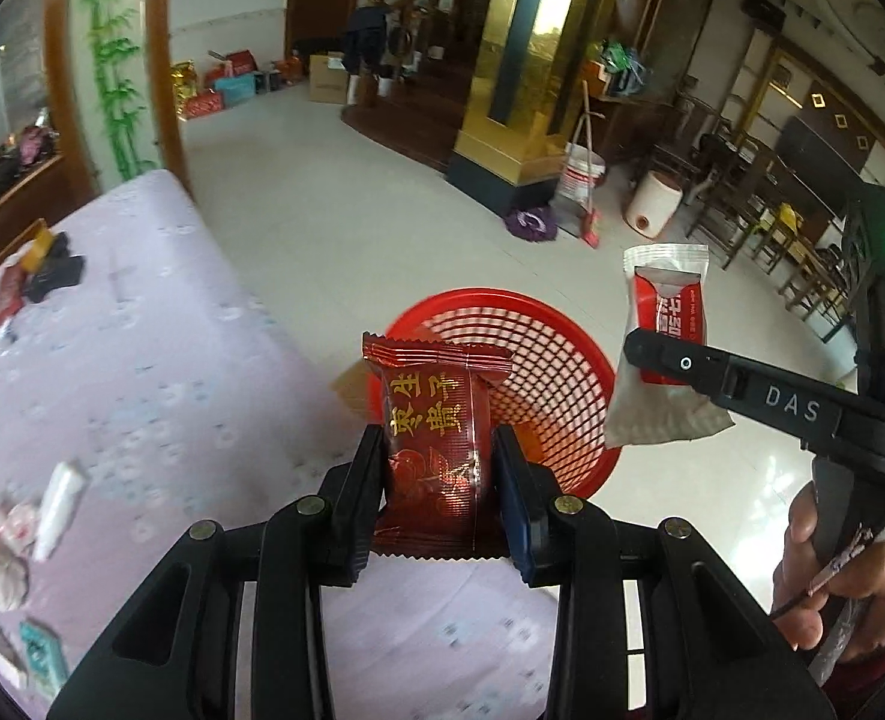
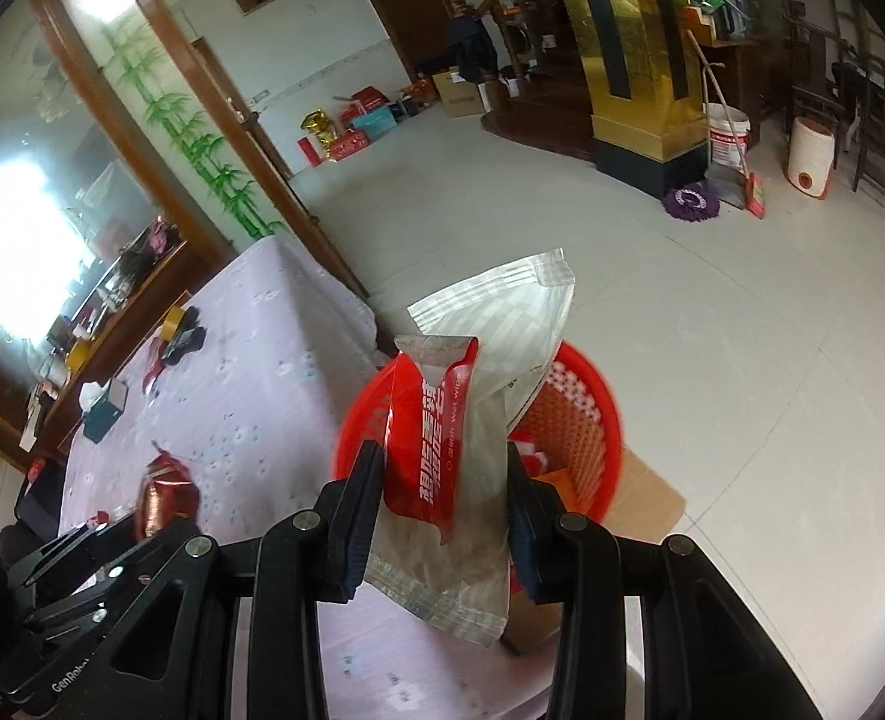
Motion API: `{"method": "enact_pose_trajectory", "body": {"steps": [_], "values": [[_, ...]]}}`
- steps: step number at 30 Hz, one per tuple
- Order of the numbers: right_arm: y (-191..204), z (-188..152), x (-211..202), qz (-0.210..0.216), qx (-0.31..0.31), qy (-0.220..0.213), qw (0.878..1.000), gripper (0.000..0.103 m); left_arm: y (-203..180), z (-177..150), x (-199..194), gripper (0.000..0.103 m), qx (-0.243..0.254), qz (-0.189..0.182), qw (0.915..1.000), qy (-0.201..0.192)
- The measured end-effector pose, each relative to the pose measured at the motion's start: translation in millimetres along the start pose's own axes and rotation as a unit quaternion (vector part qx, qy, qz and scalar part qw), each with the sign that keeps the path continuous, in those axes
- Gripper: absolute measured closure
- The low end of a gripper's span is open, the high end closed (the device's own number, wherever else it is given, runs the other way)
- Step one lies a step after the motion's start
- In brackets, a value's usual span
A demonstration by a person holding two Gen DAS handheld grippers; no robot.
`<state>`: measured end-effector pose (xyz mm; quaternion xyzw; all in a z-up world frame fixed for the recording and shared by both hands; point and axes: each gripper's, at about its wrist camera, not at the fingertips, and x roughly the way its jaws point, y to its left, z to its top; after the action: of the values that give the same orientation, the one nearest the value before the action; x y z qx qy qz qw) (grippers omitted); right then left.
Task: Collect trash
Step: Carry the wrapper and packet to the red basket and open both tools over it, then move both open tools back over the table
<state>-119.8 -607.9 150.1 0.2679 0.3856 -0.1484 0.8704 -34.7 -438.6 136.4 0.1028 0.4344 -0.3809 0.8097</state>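
My left gripper [image 1: 436, 468] is shut on a dark red snack wrapper [image 1: 436, 420] with gold characters, held at the table edge before a red mesh basket [image 1: 538, 360] on the floor. My right gripper [image 2: 445, 492] is shut on a red and silver wet-wipe packet [image 2: 442, 456] and a silver wrapper [image 2: 514, 312], held above the same basket [image 2: 586, 420]. The right gripper also shows in the left wrist view [image 1: 658, 360] with the packet [image 1: 670, 306], to the right of the basket. The left gripper's wrapper shows in the right wrist view [image 2: 166, 492].
The table has a lilac cloth [image 1: 160, 372]. More wrappers [image 1: 16, 534] lie at its left, a black object [image 1: 52, 270] further back. Cardboard [image 2: 646, 498] lies under the basket. A gold pillar [image 1: 526, 90], buckets [image 1: 580, 174] and a broom stand across the tiled floor.
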Motion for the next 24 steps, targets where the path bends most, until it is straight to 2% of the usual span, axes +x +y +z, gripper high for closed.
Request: {"method": "enact_pose_trajectory", "body": {"steps": [9, 10, 12, 13, 16, 24], "values": [[-27.4, 17.3, 23.6, -0.007, -0.003, 0.021, 1.0, 0.06, -13.8, 20.5, 38.1, 0.069, -0.006, -0.01, 0.9998, 0.014], [-28.6, 19.2, 26.9, -0.008, -0.005, 0.023, 1.0, 0.06, -14.5, 22.7, 40.8, 0.068, -0.007, -0.011, 0.9998, 0.012], [-31.0, 23.7, 34.2, -0.009, -0.011, 0.033, 0.999, 0.058, -15.9, 25.9, 43.3, 0.056, -0.01, -0.01, 0.9998, 0.01], [-31.7, 25.8, 37.1, -0.002, -0.01, 0.037, 0.999, 0.056, -16.2, 27.1, 43.0, 0.049, -0.013, -0.009, 0.9999, 0.007], [-30.4, 29.6, 36.9, -0.004, -0.013, 0.029, 0.999, 0.042, -13.3, 28.7, 39.7, 0.047, -0.018, -0.009, 0.9998, 0.001], [-13.1, 24.9, 19.4, -0.011, -0.021, 0.005, 1.0, 0.042, 8.4, 14.1, 5.1, 0.044, -0.032, 0.024, 0.9989, -0.023]]}}
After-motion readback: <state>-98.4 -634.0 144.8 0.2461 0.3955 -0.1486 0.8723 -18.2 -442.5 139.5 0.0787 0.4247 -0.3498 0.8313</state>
